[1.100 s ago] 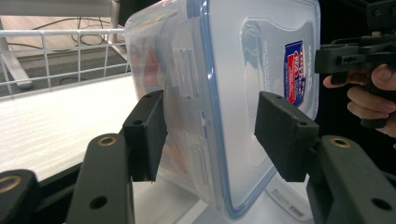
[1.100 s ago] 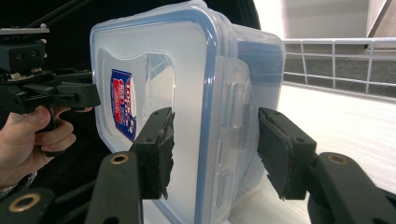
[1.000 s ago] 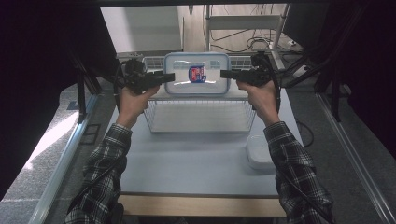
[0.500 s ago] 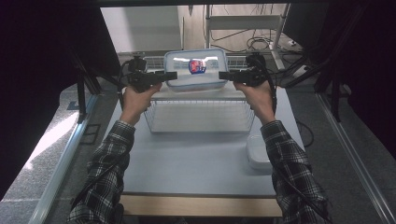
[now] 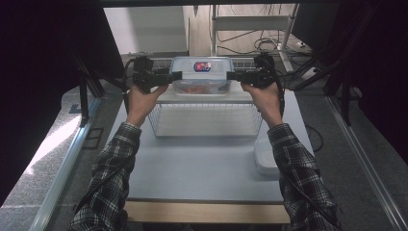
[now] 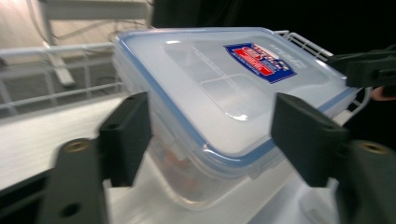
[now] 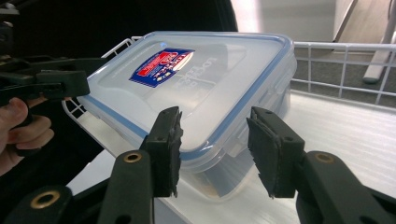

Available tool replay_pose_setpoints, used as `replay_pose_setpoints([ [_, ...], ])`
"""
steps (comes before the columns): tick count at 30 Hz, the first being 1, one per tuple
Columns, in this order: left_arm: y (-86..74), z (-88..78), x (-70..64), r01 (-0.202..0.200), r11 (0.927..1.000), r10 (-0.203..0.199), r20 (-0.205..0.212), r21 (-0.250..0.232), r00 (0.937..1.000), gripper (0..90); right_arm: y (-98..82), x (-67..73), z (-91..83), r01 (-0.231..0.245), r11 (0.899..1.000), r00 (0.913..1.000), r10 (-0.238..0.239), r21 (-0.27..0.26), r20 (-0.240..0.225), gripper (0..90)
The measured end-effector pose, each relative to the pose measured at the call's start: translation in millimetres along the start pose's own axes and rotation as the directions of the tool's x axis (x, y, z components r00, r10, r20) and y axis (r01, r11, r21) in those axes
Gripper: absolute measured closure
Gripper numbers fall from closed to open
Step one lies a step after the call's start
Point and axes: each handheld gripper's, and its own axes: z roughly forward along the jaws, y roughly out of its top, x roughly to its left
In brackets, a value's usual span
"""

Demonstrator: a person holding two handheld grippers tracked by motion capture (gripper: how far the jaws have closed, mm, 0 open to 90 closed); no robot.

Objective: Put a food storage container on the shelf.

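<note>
Clear rectangular plastic box (image 5: 201, 76) with blue-edged lid and red-blue label, resting atop white wire basket (image 5: 206, 119). Left gripper (image 5: 176, 75) and right gripper (image 5: 232, 75) at its ends, fingers spread, right's just closing, gripping nothing.

Desk (image 5: 192, 168): pale grey top, light wooden strip along near edge. White wire basket (image 5: 207, 120) stands on desk toward far side, roughly centred. Small white lidded container (image 5: 266, 156) lies on desk just beside basket's near right corner, close to desk's right edge. Clear lidded box (image 5: 202, 74) with blue seal and red-blue label sits behind basket on white wire shelf (image 7: 345, 60); contents reddish, unclear.
</note>
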Motion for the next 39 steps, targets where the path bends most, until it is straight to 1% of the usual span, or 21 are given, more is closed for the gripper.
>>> replay_pose_setpoints([
  [1,-0.5,-1.8,-0.6,-0.007,1.0000,0.007,-0.003,-0.005,1.0000,34.7,-0.2,1.1,-0.6,0.012,1.000,0.9999,-0.012,-0.004,0.006,55.3],
  [3,-2.2,-6.5,-0.6,-0.012,0.9998,0.012,0.010,-0.016,0.9999,36.7,-0.7,3.3,-2.7,0.044,0.999,0.9988,-0.044,-0.013,0.021,56.4],
  [6,-6.6,-15.0,-2.1,-0.038,0.9990,0.039,0.017,-0.022,0.9991,43.4,-2.7,7.6,-8.3,0.080,0.997,0.9965,-0.079,-0.021,0.029,59.3],
  [9,-12.4,-21.7,-3.4,-0.061,0.9979,0.061,0.012,-0.021,0.9980,49.5,-6.0,11.8,-13.5,0.127,0.992,0.9906,-0.126,-0.016,0.055,63.6],
  [10,-14.2,-23.3,-3.5,-0.067,0.9975,0.068,0.012,-0.022,0.9976,50.9,-7.3,12.6,-15.0,0.135,0.991,0.9892,-0.133,-0.018,0.061,65.1],
  [12,-18.2,-27.0,-3.9,-0.066,0.9974,0.066,0.016,-0.028,0.9977,52.7,-10.5,13.3,-17.6,0.140,0.990,0.9884,-0.138,-0.020,0.062,67.2],
  [14,-22.7,-30.4,-4.5,-0.068,0.9972,0.069,0.028,-0.031,0.9972,54.6,-14.3,14.2,-20.1,0.146,0.989,0.9874,-0.144,-0.022,0.066,69.2],
  [17,-30.1,-35.2,-6.7,-0.085,0.9960,0.086,0.029,-0.028,0.9959,54.7,-20.1,15.0,-24.6,0.160,0.987,0.9850,-0.158,-0.028,0.070,70.2],
  [20,-38.2,-39.9,-10.0,-0.101,0.9944,0.102,0.031,-0.031,0.9943,50.2,-27.0,15.5,-29.3,0.173,0.984,0.9834,-0.170,-0.034,0.063,69.7],
  [23,-46.6,-44.1,-15.4,-0.120,0.9923,0.121,0.038,-0.027,0.9919,44.3,-35.4,15.9,-33.4,0.185,0.982,0.9813,-0.183,-0.032,0.060,65.8],
  [27,-56.8,-48.3,-24.4,-0.153,0.9881,0.153,0.029,-0.016,0.9877,36.6,-47.6,16.5,-37.4,0.201,0.979,0.9784,-0.199,-0.026,0.056,57.8],
  [30,-64.2,-50.5,-30.0,-0.180,0.9837,0.180,0.023,-0.007,0.9834,31.5,-56.8,16.7,-41.3,0.200,0.979,0.9790,-0.199,-0.033,0.047,50.2],
  [33,-72.3,-53.7,-35.0,-0.199,0.9800,0.199,0.015,0.004,0.9799,27.9,-64.1,17.0,-44.8,0.204,0.978,0.9783,-0.203,-0.029,0.041,44.8],
  [39,-87.3,-57.9,-42.6,-0.213,0.9767,0.213,0.002,0.022,0.9770,19.1,-79.8,19.0,-53.0,0.223,0.975,0.9743,-0.222,-0.014,0.037,32.6],
])
